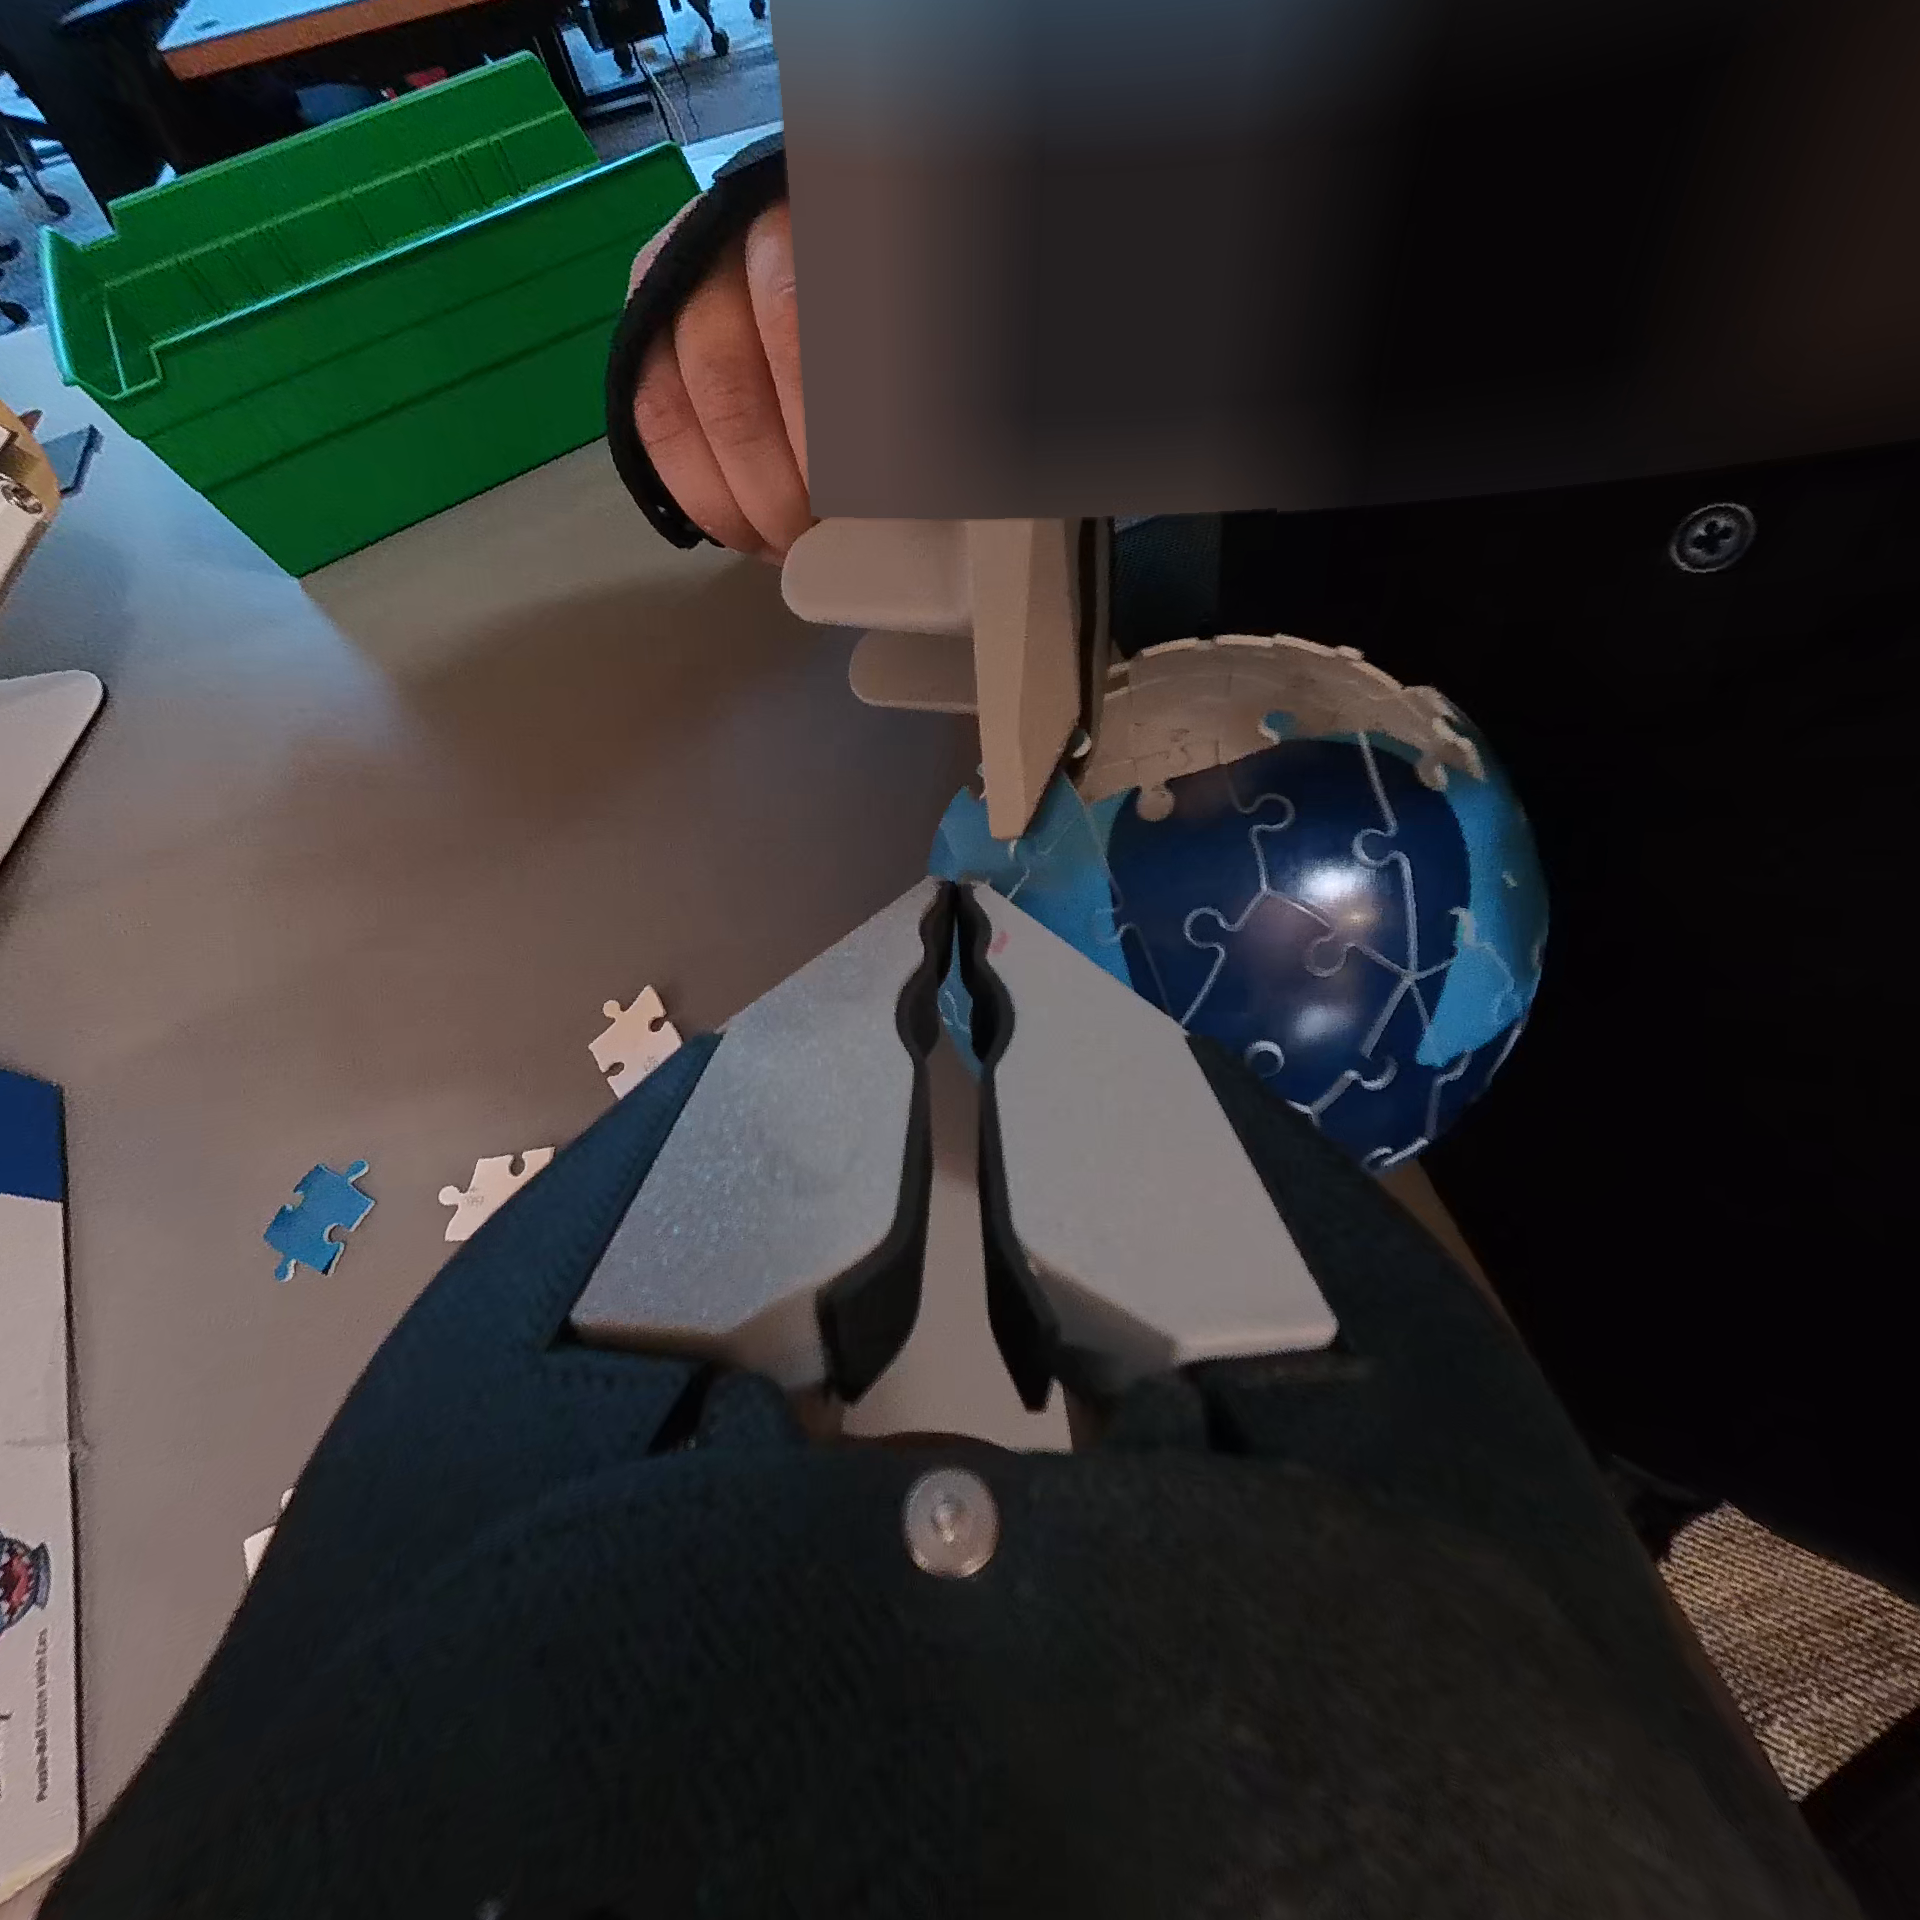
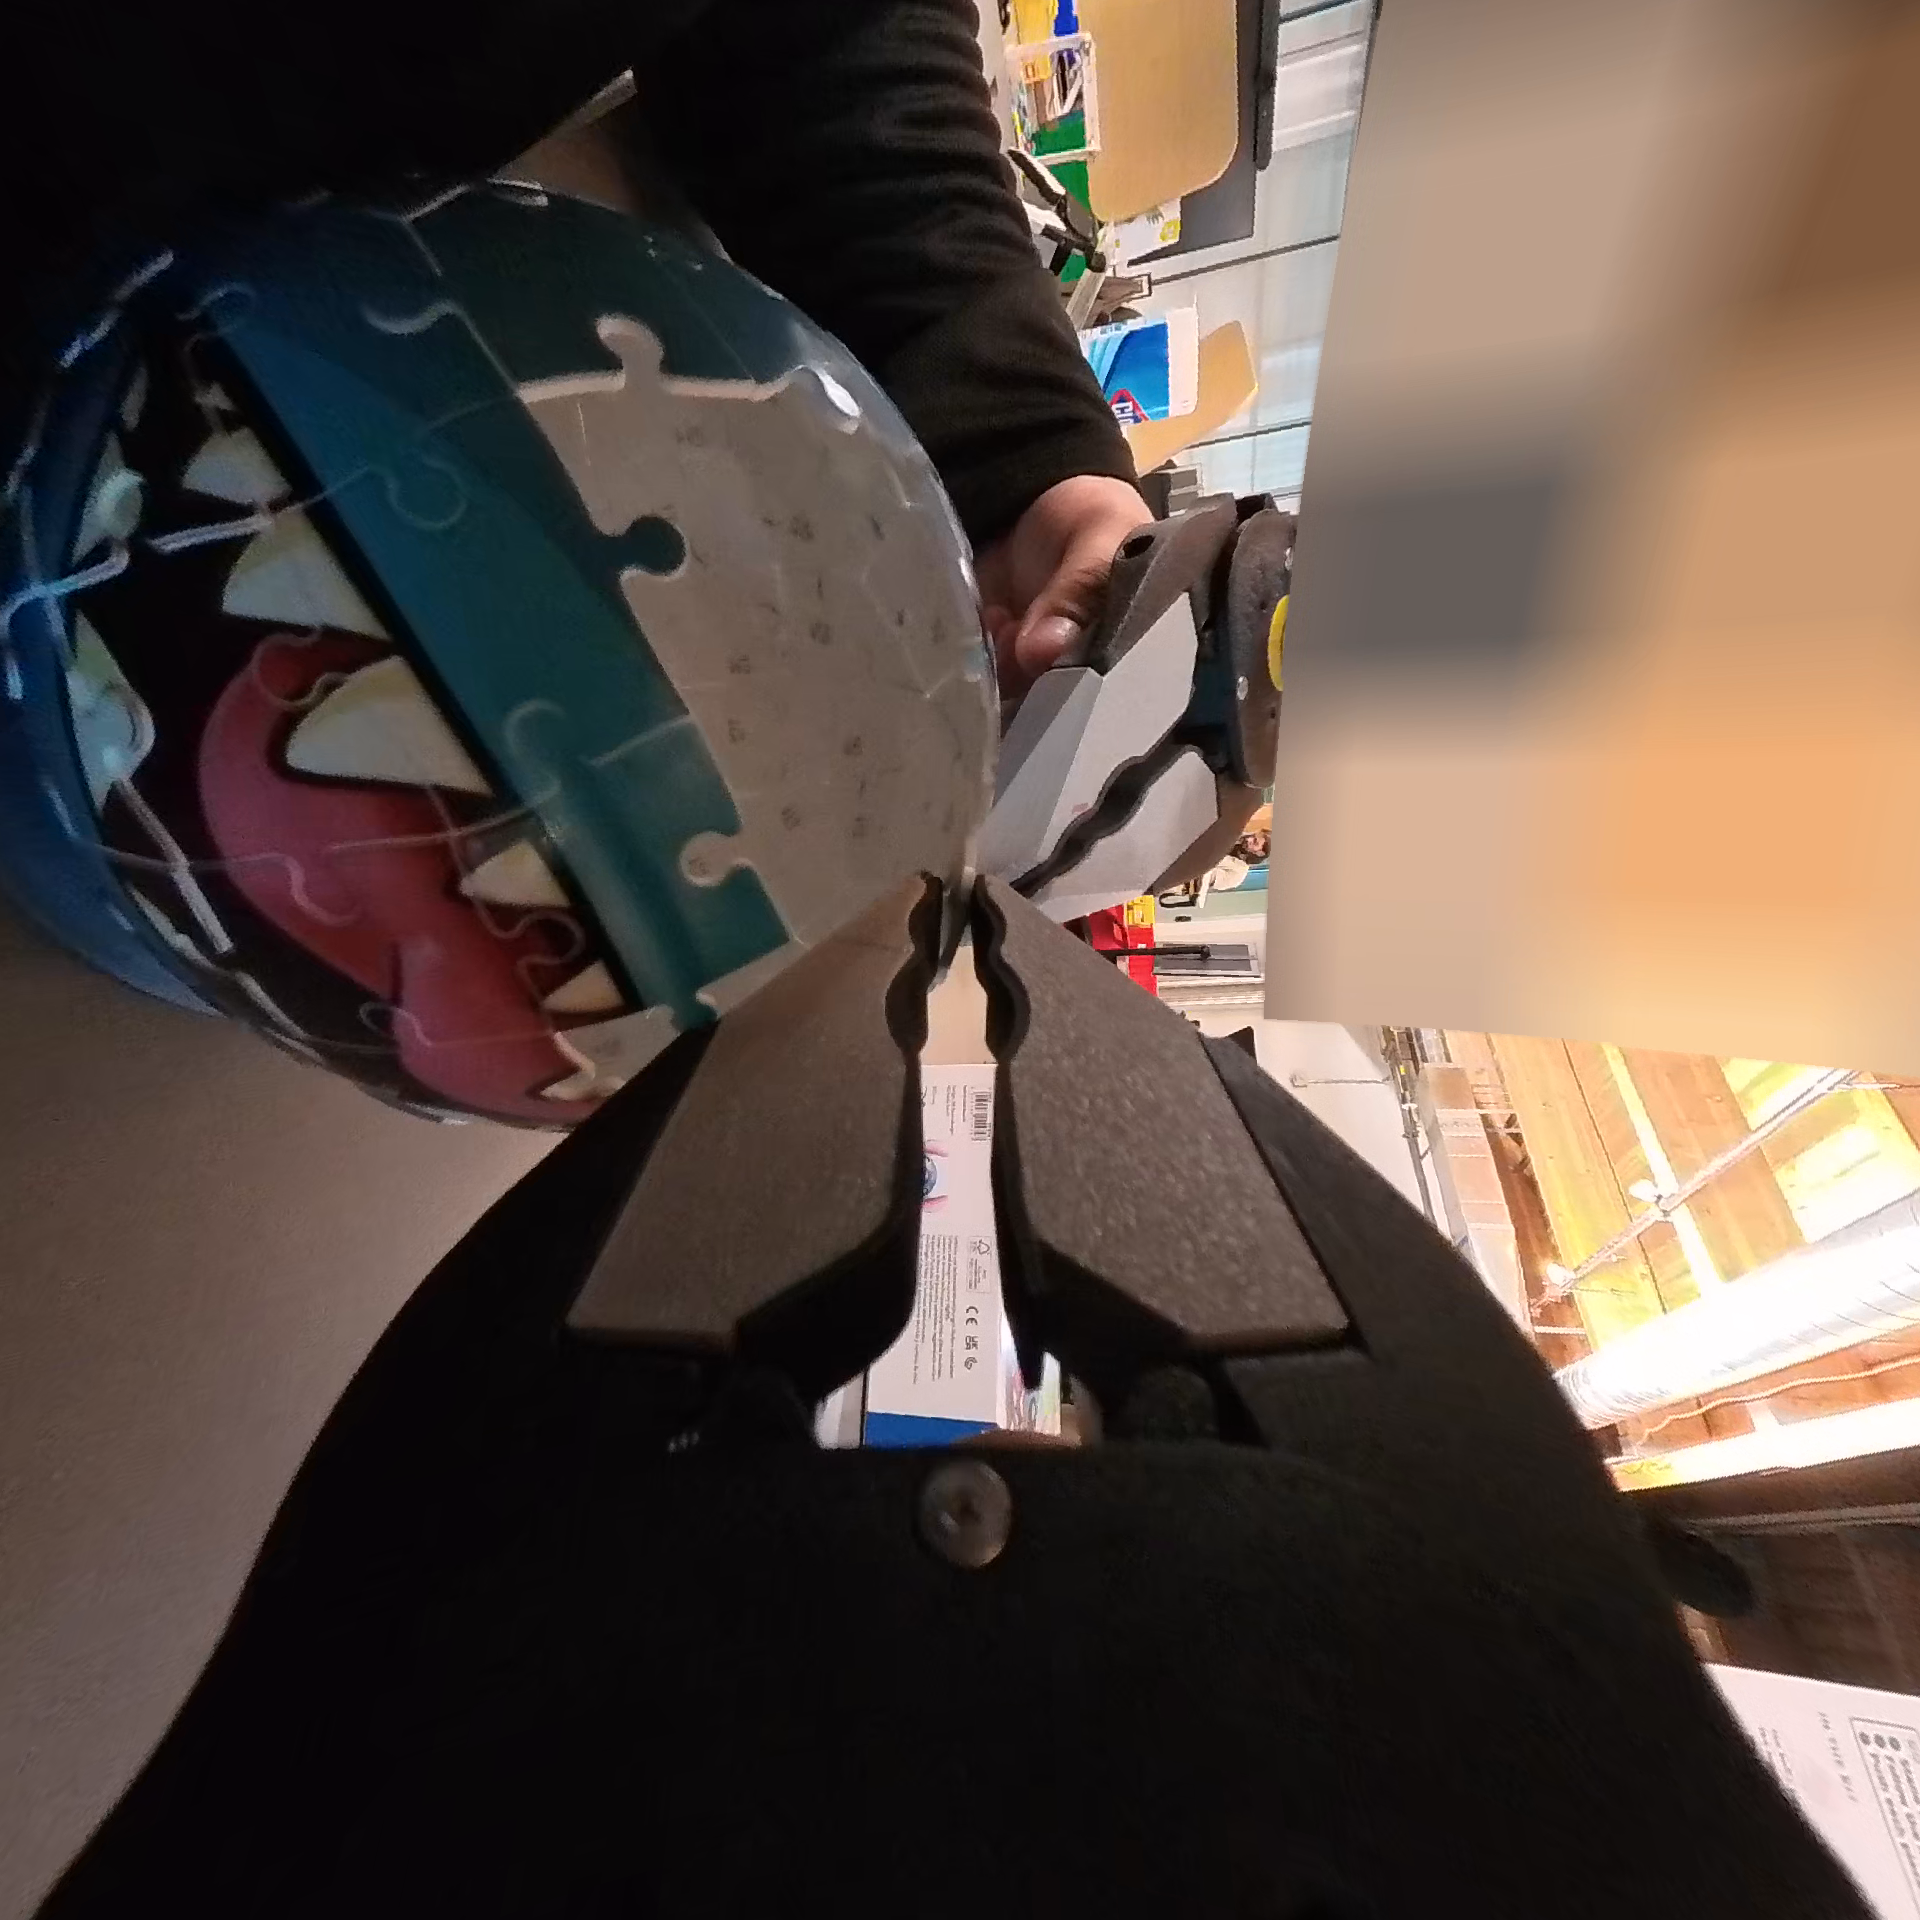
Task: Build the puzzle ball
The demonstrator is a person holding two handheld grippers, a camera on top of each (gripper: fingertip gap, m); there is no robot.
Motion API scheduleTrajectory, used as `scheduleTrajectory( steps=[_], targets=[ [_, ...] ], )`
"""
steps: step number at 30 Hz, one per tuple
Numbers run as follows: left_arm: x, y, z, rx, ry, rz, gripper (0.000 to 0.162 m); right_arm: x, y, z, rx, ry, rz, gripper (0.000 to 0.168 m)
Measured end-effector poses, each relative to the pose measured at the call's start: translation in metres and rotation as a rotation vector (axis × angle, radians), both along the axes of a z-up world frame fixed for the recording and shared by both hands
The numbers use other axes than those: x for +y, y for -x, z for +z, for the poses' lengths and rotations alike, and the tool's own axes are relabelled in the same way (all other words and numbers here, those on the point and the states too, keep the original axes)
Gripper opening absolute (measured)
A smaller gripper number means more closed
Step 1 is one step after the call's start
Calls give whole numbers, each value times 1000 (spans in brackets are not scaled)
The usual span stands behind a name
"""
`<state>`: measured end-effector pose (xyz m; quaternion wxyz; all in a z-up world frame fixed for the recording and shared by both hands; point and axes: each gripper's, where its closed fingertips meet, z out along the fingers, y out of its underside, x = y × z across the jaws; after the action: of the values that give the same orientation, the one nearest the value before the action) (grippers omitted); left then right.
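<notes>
A large blurred patch hides most of the right gripper (image 1: 1039, 790) toward twelve o'clock in the left wrist view. The left gripper's fingers (image 1: 831, 1091) cover the puzzle ball's (image 1: 1330, 914) nine o'clock side. A white box (image 1: 36, 1455) is cut off at the nine o'clock edge.

Grey table (image 1: 436, 748), my left cam: green bin (image 1: 364, 343) at 11 o'clock; blue puzzle pc (image 1: 317, 1218) and two white pcs (image 1: 636, 1037) at 8; printed box (image 1: 36, 1558) at left edge.

Left tool (image 1: 954, 891) and right tool (image 2: 951, 902) both pinched nearly closed, tips meeting.
</notes>
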<state>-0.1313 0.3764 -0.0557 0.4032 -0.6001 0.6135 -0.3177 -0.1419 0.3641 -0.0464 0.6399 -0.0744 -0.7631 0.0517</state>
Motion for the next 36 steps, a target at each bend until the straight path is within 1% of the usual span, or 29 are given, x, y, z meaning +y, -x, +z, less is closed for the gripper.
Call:
scheduleTrajectory(
  steps=[1,6,10,13,21,27,31,36],
  targets=[
    [0,0,0,1,0,-1,0,0,0,0,-1,1,0,1],
    [0,0,0,0,4,-3,0,1,1,1,0,29,4,1],
    [0,1,0,0,5,-4,0,2,0,1,-32,120,7,1],
    [0,1,-1,1,9,-5,0,3,1,0,-31,112,5,1],
    [0,2,-1,4,8,-7,0,3,2,-1,-43,169,-6,0],
    [7,2,1,0,8,7,0,3,2,-1,-50,197,1,0],
    [8,0,-2,36,26,-28,0,2,2,-2,-50,199,6,0],
    [7,-1,-9,77,91,-78,0,2,1,-2,-51,196,8,0]
  ],
)
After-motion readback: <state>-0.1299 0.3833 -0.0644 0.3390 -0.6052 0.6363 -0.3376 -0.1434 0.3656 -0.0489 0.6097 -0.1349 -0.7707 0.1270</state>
